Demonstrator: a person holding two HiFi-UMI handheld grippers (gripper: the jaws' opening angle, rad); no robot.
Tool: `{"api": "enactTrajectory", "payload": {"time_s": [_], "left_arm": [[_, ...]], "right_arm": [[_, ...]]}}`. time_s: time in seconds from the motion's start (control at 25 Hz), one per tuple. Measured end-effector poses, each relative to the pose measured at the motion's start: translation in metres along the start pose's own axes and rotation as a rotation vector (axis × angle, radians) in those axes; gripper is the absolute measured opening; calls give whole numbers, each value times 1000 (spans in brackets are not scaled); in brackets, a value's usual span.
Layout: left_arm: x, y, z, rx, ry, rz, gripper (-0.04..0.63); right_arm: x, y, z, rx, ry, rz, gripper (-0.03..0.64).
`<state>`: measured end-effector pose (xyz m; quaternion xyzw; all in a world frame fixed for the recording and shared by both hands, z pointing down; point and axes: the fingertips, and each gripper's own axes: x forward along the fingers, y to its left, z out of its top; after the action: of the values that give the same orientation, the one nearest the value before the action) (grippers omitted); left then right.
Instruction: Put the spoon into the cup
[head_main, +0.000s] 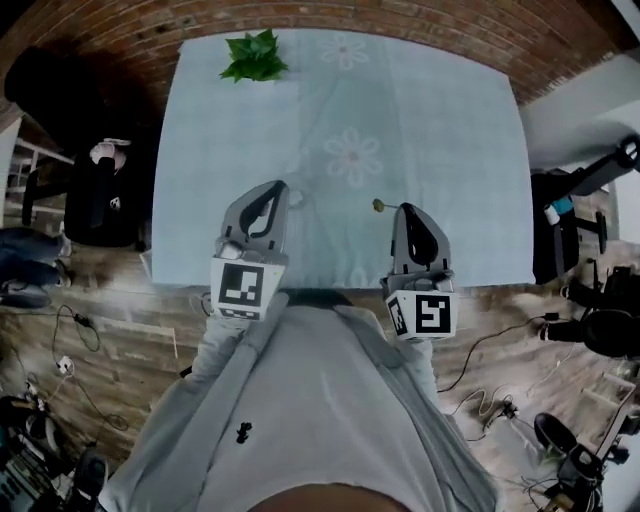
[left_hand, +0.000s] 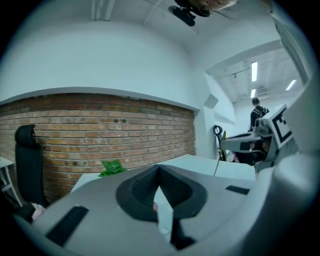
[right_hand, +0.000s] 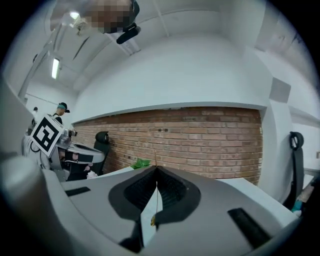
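We judge the step in hand to be carrying the spoon toward the cup. The right gripper (head_main: 405, 211) is pinching a very thin, wire-like metal spoon (head_main: 379, 205) by its stem, with the jaws pressed together on it. In the right gripper view the stem runs up through the right gripper (right_hand: 156, 170), and a small dull-gold end of the spoon (right_hand: 153, 220) sits low in the gap. In the head view that olive-gold end pokes out to the left of the tip, above the bench.

The left gripper (head_main: 281, 188) has its jaws meeting at the tips. The left gripper view shows the left gripper (left_hand: 159, 169) with only a pale sliver in the wedge below. A small pale shape (head_main: 294, 198) sits at that tip in the head view. It may be the cup, but it is too small for us to tell.

To do this well, we would keep a firm, steady pinch, since so thin a stem can swivel. We would also find the cup's mouth first, then lower the bowl end straight in.

The bench (head_main: 450, 120) wears a soft pale-blue cloth with faint flower prints. A leafy green plant (head_main: 255, 57) sits at its far edge. The rough red brick wall (left_hand: 100, 130) rises behind.
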<state>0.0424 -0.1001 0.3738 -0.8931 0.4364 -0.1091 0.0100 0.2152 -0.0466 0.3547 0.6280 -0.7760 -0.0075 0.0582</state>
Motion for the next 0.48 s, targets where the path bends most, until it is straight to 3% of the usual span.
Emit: {"api": "enactTrajectory", "payload": {"time_s": [0.2,0.48], "left_arm": [[-19,25,-6,-15,30,138,18],[-26,54,-5,-35,24,211,18]], "right_arm": [[33,13,5,4,-24,133,18],[60,33,12,-10,-26,210,18]]}}
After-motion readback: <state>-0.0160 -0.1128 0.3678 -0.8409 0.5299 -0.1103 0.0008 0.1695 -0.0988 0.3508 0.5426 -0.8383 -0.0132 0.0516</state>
